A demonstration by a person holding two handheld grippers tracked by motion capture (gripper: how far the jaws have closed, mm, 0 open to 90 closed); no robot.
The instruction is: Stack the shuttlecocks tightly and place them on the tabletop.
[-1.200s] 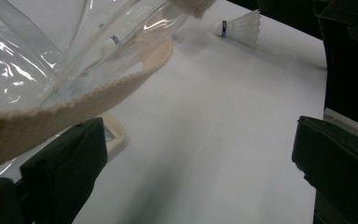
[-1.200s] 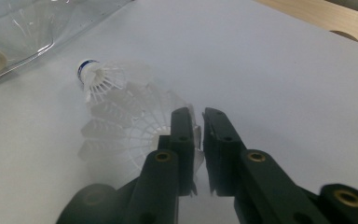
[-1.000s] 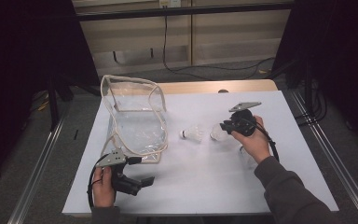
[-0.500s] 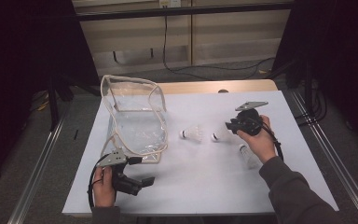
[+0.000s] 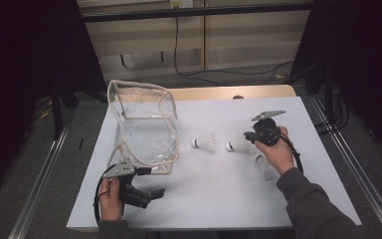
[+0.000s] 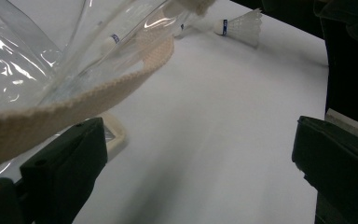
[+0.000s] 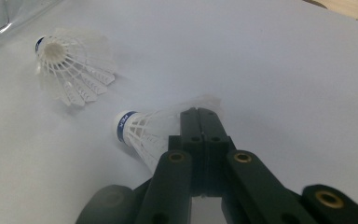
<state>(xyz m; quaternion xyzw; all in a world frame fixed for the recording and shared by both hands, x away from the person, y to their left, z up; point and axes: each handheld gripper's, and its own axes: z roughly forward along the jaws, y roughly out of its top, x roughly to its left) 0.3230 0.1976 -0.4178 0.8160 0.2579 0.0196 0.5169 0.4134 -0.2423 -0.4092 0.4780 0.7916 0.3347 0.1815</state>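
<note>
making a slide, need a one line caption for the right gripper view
Right gripper shut on the feather skirt of a shuttlecock, a second shuttlecock lying beyond it on the white table.

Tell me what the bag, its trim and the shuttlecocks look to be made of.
Bag: clear, glossy flexible plastic, likely vinyl; it creases and glints, and the table shows through. Trim: cream woven webbing, matte; its weave is visible. Shuttlecocks: white skirts with moulded ribs and mesh, so probably synthetic rather than feather; white bases with blue bands, material unclear. The right gripper is shut on the nearer skirt's edge.
</note>
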